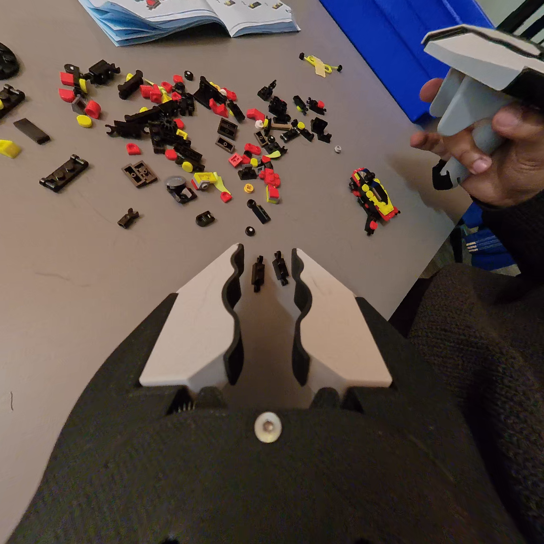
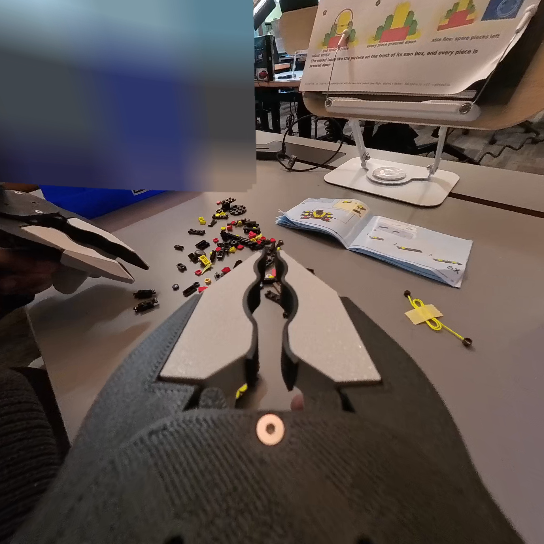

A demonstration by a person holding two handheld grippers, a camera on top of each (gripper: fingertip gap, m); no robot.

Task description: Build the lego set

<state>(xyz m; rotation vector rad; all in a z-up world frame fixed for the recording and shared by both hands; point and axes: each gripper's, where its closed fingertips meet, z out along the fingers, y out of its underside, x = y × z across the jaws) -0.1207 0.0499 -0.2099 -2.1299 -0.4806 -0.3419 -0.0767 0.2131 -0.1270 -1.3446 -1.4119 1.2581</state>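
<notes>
- The left gripper (image 1: 267, 259) hangs above the grey table (image 1: 88, 294) with its fingers (image 1: 235, 265) spread; two small black clip pieces (image 1: 257, 272) lie side by side on the table in the gap, apart from both pads and from each other.
- Just beyond the fingertips sits a small black round stud (image 1: 250, 231), then a scatter of loose black, red and yellow bricks (image 1: 182, 126).
- To the right lies a partly built black, yellow and red model (image 1: 374, 194), well apart from the fingers.
- The right gripper (image 2: 270, 253) has its fingers (image 2: 235, 294) nearly pressed together at the tips; whether they pinch something is unclear, since loose bricks show through the gap.
- Farther off: an open instruction booklet (image 2: 397, 244), a yellow cord with tape (image 2: 424, 316), a blue bin (image 1: 397, 44).
</notes>
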